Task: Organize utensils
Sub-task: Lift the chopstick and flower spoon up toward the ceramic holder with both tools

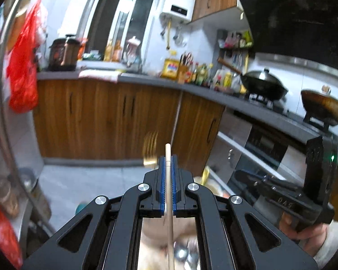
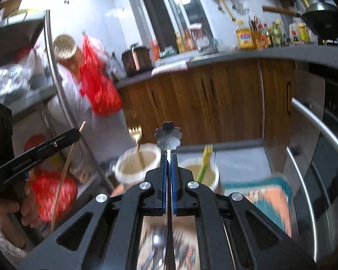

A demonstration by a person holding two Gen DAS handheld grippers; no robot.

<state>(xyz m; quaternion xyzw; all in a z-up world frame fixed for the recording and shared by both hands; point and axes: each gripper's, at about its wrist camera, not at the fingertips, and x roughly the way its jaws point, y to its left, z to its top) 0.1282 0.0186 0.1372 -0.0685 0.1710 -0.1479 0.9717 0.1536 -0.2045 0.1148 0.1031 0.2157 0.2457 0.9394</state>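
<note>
L wrist view: our left gripper (image 1: 168, 164) was clamped tight on a chopstick (image 1: 168, 157), pale wood, running up between the blue pads w/ its tip poking out ahead. A gold fork (image 1: 149, 145) showed blurred just behind the jaws; we couldn't tell from here what it stood in. The right gripper (image 1: 254, 181) sat off to the side, jaw state unreadable from this angle.

R wrist view: our right gripper (image 2: 168, 159) was pinched shut on a spoon (image 2: 168, 137), flower-shaped end sticking out front. This view gave what the other didn't: two white cups below, the left cup (image 2: 124, 173) holding the gold fork, the right cup (image 2: 214, 180) holding a green-yellow fork (image 2: 205, 162). It also showed the chopstick's full length hanging under the left gripper.

We judged both pieces picked up, sorting pending. Next: choose a cup per item, line each up over its mouth, lower, release.
</note>
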